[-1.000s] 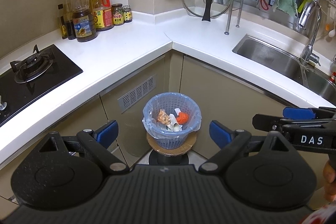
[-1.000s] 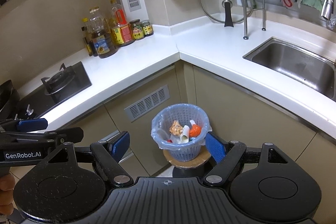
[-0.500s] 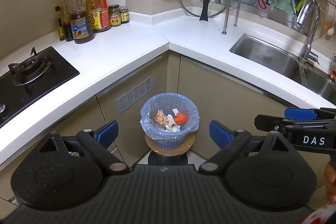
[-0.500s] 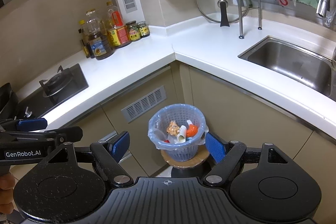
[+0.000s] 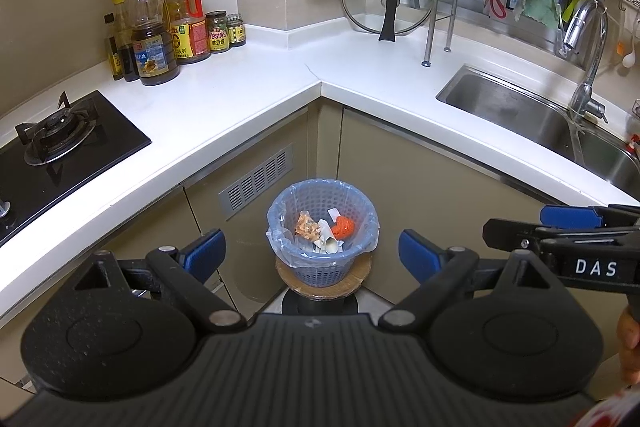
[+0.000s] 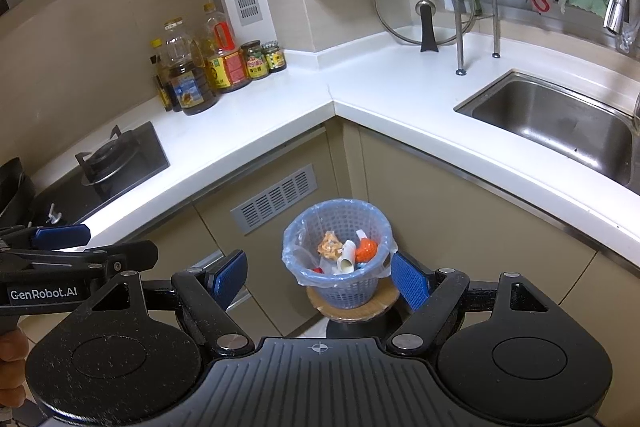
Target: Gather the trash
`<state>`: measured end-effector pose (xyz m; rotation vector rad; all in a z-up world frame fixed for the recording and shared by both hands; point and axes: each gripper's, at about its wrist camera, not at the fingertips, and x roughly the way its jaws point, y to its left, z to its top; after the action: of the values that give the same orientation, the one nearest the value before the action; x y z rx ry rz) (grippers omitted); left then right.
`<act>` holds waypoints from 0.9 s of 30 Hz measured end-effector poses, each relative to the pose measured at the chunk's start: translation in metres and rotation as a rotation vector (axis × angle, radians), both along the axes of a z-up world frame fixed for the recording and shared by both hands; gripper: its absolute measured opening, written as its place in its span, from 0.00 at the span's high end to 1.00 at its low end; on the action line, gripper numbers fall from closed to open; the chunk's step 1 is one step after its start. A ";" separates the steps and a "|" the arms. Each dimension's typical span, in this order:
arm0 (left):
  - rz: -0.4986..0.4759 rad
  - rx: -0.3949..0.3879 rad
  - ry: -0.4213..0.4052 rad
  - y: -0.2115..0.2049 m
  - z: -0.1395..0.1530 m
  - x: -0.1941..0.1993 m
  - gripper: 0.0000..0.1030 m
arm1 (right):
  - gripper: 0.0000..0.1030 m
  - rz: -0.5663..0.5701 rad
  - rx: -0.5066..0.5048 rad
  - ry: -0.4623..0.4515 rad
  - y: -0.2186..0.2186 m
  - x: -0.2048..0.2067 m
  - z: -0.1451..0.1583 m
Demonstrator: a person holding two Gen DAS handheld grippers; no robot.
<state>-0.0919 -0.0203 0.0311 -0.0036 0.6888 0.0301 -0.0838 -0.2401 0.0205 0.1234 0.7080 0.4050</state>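
In the lower part of the left wrist view my left gripper (image 5: 310,253) stands with its jaws released, the blue pads wide apart and nothing between them. In the right wrist view my right gripper (image 6: 318,277) is the same: jaws released, pads apart and empty. Each gripper appears also in the other's view: the right one at the right edge of the left view, the left one at the left edge of the right view, with a bit of the person's hand (image 6: 12,367) under it.

Just behind the pads, in the lower centre of both frames, stands the blue perforated trash basket (image 5: 323,267), lined with a thin plastic bag (image 6: 294,267). It rests on a round brown disc (image 5: 322,287) on top of a black stand. In the right view the right pad lies just beside the basket's rim, but I cannot tell if they touch. Inside the basket is the trash: a crumpled orange-brown wrapper (image 5: 306,227), a white rolled paper piece (image 5: 330,245) and an orange-red lump (image 5: 344,225).

Farther, the beige cabinet fronts with a metal vent grille (image 5: 256,181) fill the middle. Above them runs the white corner countertop (image 5: 248,95). At middle left is the black gas stove (image 5: 56,135), at middle right the steel sink (image 5: 520,111) with its faucet (image 5: 586,39). In the upper left stand oil and sauce bottles (image 5: 154,39) and jars, and at upper centre a glass pot lid (image 5: 388,1) leans on the wall.
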 end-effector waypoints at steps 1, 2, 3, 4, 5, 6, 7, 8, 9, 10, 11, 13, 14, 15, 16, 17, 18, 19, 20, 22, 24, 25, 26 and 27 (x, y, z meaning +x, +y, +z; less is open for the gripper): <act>0.000 0.000 0.000 0.000 0.000 0.000 0.10 | 0.23 0.000 0.000 0.000 0.001 0.000 0.000; 0.000 0.001 0.000 0.000 0.000 0.000 0.10 | 0.23 0.001 0.000 -0.001 0.002 0.001 0.001; 0.001 0.002 -0.001 0.000 0.000 0.000 0.10 | 0.23 0.003 -0.001 -0.001 0.002 0.001 0.001; 0.001 0.001 -0.001 0.000 0.000 0.000 0.10 | 0.23 0.002 0.000 -0.001 0.002 0.001 0.001; 0.002 0.001 -0.001 0.000 0.001 0.001 0.10 | 0.23 0.002 0.000 0.000 0.003 0.001 0.001; 0.002 0.001 -0.001 0.000 0.001 0.001 0.10 | 0.23 0.001 0.000 -0.001 0.003 0.001 0.001; 0.002 0.002 -0.001 0.000 0.001 0.001 0.10 | 0.23 0.001 -0.001 -0.001 0.003 0.001 0.001; 0.001 0.001 -0.001 0.000 0.001 0.001 0.10 | 0.23 0.000 -0.001 -0.001 0.003 0.001 0.001; 0.001 0.001 -0.001 0.001 0.001 0.001 0.10 | 0.23 0.000 -0.001 0.000 0.003 0.000 0.001; 0.001 0.001 -0.001 0.001 0.001 0.001 0.10 | 0.23 0.000 0.000 0.000 0.003 0.000 0.001; 0.002 0.001 -0.001 0.000 0.001 0.001 0.10 | 0.23 0.000 0.000 0.001 0.003 0.001 0.001; 0.002 0.002 -0.001 -0.001 0.001 0.001 0.10 | 0.23 0.002 0.000 0.002 0.003 0.003 0.000; 0.003 0.001 -0.001 -0.001 0.001 0.001 0.10 | 0.23 0.002 0.000 0.002 0.003 0.003 0.000; 0.003 0.001 -0.001 -0.001 0.001 0.001 0.10 | 0.23 0.002 0.001 0.003 0.003 0.003 0.000; 0.003 0.001 -0.001 -0.001 0.001 0.001 0.10 | 0.23 0.003 0.000 0.002 0.003 0.003 0.000; 0.003 0.001 -0.001 -0.001 0.001 0.001 0.10 | 0.23 0.003 0.000 0.002 0.003 0.003 0.000; 0.003 0.002 -0.001 -0.002 0.001 0.001 0.10 | 0.23 0.003 0.000 0.003 0.003 0.003 0.000; 0.003 0.002 -0.001 -0.001 0.001 0.002 0.10 | 0.23 0.004 0.001 0.003 0.002 0.004 0.000; 0.004 0.001 -0.001 -0.002 0.001 0.002 0.10 | 0.23 0.004 0.001 0.002 0.002 0.004 0.000; 0.004 0.002 -0.001 -0.002 0.001 0.002 0.10 | 0.23 0.004 0.001 0.003 0.002 0.005 0.000; 0.005 0.002 -0.001 -0.003 0.001 0.002 0.10 | 0.23 0.004 0.001 0.003 0.002 0.005 0.000; 0.005 0.002 -0.001 -0.003 0.000 0.002 0.10 | 0.23 0.004 0.001 0.003 0.002 0.005 0.000; 0.005 0.002 -0.002 -0.003 0.000 0.002 0.10 | 0.23 0.004 0.001 0.003 0.002 0.005 0.000; 0.005 0.002 -0.001 -0.003 0.000 0.002 0.10 | 0.23 0.004 0.001 0.003 0.002 0.005 0.000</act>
<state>-0.0898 -0.0231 0.0315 -0.0035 0.6873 0.0355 -0.0785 -0.2383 0.0202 0.1238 0.7112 0.4092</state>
